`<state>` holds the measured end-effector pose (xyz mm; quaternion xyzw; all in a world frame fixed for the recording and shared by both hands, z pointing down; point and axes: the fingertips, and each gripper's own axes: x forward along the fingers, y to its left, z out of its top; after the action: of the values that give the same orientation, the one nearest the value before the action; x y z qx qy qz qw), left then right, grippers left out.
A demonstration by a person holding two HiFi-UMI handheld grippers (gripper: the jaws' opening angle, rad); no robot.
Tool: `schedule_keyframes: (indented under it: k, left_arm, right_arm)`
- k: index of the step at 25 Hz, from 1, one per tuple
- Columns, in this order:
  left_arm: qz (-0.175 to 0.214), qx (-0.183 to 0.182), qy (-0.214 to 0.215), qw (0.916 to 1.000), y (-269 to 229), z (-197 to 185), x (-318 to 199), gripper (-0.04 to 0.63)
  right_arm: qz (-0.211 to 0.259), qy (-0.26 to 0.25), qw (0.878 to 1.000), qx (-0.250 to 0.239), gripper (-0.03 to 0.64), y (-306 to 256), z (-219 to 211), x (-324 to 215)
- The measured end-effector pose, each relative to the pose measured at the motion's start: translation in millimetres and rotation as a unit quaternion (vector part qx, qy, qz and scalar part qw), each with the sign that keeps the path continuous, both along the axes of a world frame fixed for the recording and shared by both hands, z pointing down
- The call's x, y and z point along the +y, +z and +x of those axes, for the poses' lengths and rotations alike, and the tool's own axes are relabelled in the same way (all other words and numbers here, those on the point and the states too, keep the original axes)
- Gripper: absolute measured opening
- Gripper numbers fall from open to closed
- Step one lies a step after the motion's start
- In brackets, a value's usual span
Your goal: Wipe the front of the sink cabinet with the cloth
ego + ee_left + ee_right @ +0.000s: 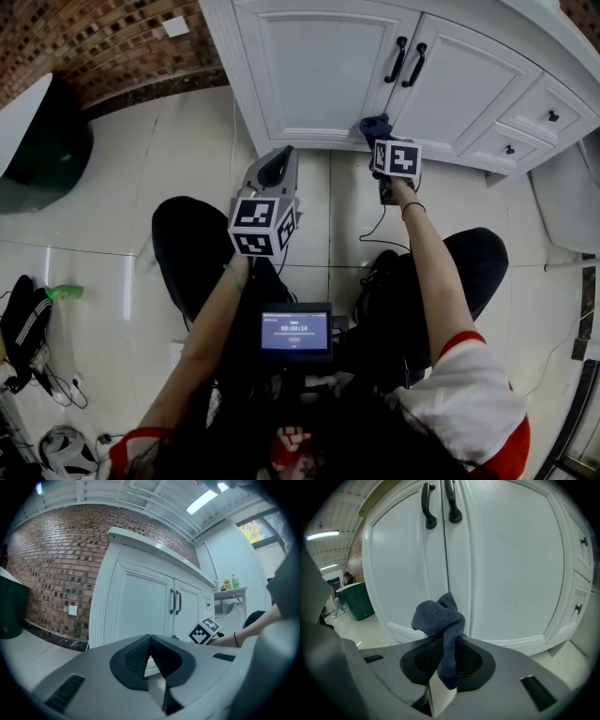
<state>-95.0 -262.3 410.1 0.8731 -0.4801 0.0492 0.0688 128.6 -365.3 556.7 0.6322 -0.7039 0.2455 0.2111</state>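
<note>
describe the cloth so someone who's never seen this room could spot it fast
Find the white sink cabinet by the brick wall, then the seam between its two doors. Low on that seam, below the pair of black handles, the right gripper pinches the cloth. It is a bunched dark blue knit, the only soft thing against the white front.

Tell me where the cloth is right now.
The cloth is clamped in the right gripper, right of centre in the head view, low at the sink cabinet door seam, below the black handles.
</note>
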Motion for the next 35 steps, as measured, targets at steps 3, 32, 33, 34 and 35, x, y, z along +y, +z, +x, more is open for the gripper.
schedule_keyframes:
  k: [3, 32, 33, 34, 35]
  left_arm:
    - [0.002, -0.002, 0.000, 1.0000, 0, 1, -1, 0.032]
    - [-0.015, 0.019, -0.043, 0.9988, 17, -64, -19, 0.032]
    - [-0.015, 0.018, -0.042, 0.9988, 18, -61, -20, 0.032]
    - [-0.015, 0.016, -0.040, 0.9990, 18, -57, -20, 0.032]
    - [-0.015, 0.014, -0.037, 0.9991, 18, -52, -19, 0.032]
  right_arm:
    - [-0.002, -0.014, 1.000, -0.003, 0.086, 5, -15, 2]
    - [0.001, -0.157, 0.988, -0.011, 0.086, 29, -223, -38]
    - [-0.005, -0.150, 0.989, -0.014, 0.086, 33, -211, -38]
    - [-0.010, -0.141, 0.990, -0.014, 0.086, 36, -197, -38]
    - [-0.014, -0.130, 0.991, -0.013, 0.086, 38, -181, -37]
